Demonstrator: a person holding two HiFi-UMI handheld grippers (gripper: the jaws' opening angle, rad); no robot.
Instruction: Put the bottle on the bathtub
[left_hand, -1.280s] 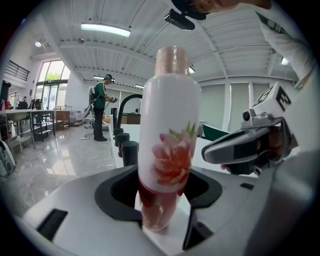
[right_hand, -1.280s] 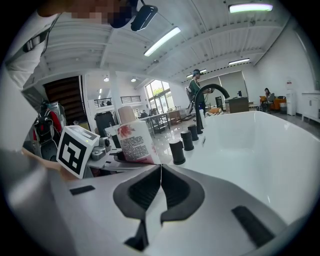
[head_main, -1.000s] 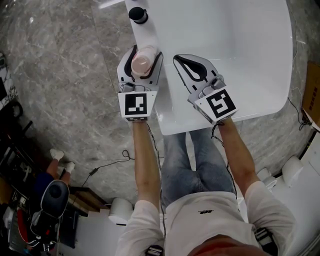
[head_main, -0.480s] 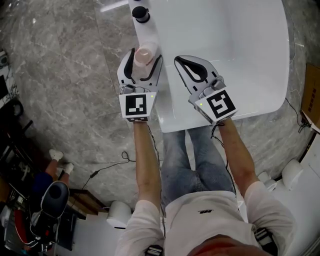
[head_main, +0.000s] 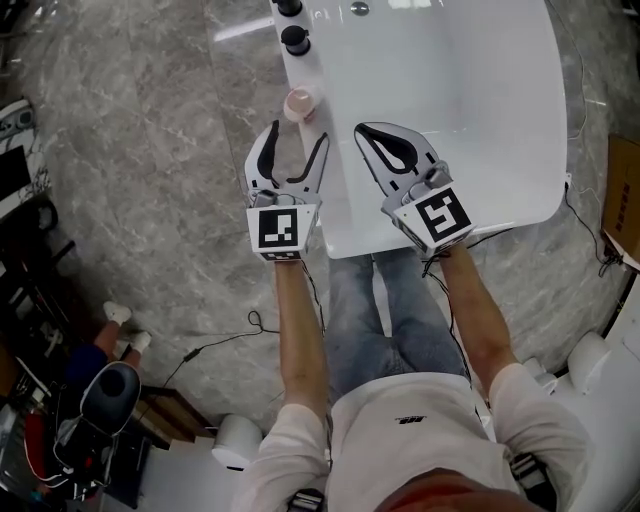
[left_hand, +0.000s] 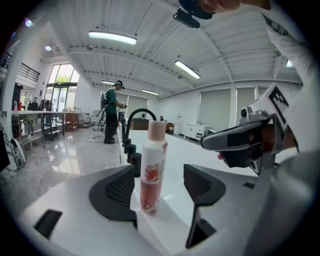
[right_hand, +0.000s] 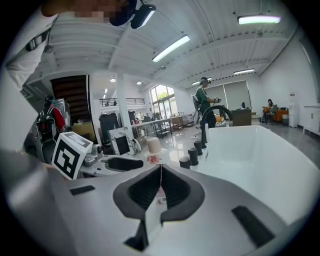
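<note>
A slim white bottle with a pink cap and flower print stands upright on the white bathtub's left rim. My left gripper is open just short of it, jaws spread to either side, touching nothing. In the left gripper view the bottle stands free between the open fingers, at their far end. My right gripper hovers over the tub's near end, shut on nothing. In the right gripper view its jaws meet and partly hide the bottle.
Two black tap knobs stand on the rim beyond the bottle, with a curved black spout behind them. The tub's basin lies to the right. Grey marble floor lies left, with a cable on it. A person stands far off.
The left gripper has opened, let go of the bottle and drawn back toward me. The bottle now stands alone on the rim. The right gripper stays shut and barely moved.
</note>
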